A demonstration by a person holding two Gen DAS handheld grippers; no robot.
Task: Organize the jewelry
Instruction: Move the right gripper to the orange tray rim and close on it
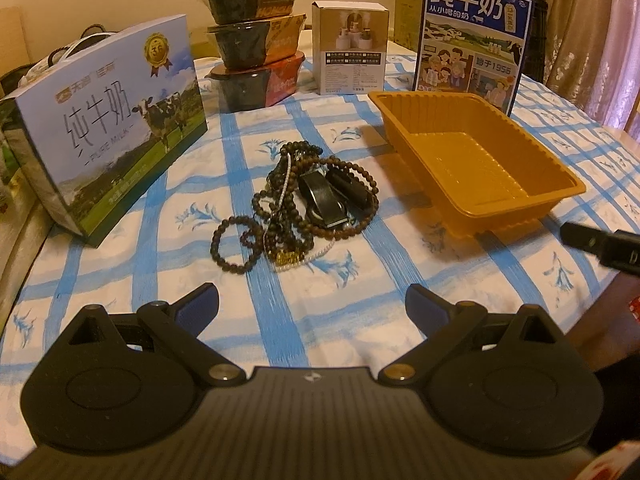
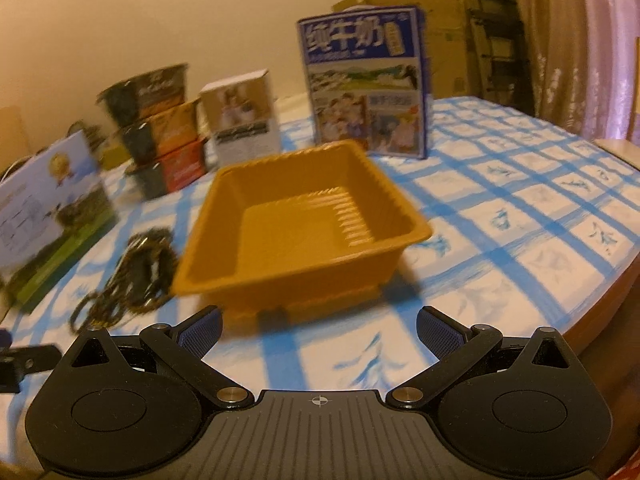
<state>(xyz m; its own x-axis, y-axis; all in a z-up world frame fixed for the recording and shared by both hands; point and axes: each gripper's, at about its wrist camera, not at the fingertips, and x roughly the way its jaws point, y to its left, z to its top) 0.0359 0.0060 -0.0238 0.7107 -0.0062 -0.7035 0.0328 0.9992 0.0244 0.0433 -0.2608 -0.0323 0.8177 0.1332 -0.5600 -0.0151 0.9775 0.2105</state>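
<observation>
A tangled pile of jewelry [image 1: 298,204] lies on the blue-checked tablecloth: dark bead strings, a small bead bracelet [image 1: 236,246], a black watch [image 1: 322,200], a white pearl strand and a gold piece. An empty orange plastic tray [image 1: 480,208] sits to its right. My left gripper [image 1: 312,304] is open and empty, a little short of the pile. My right gripper [image 2: 318,326] is open and empty, just in front of the tray [image 2: 304,276]. The pile shows blurred at the left in the right wrist view [image 2: 128,276].
A pure-milk carton [image 1: 108,128] lies at the left. Stacked food bowls [image 1: 256,40], a small white box [image 1: 352,48] and an upright blue milk box [image 1: 472,36] stand at the back. The other gripper's tip [image 1: 600,244] shows at the right. The table edge [image 2: 600,308] curves at the right.
</observation>
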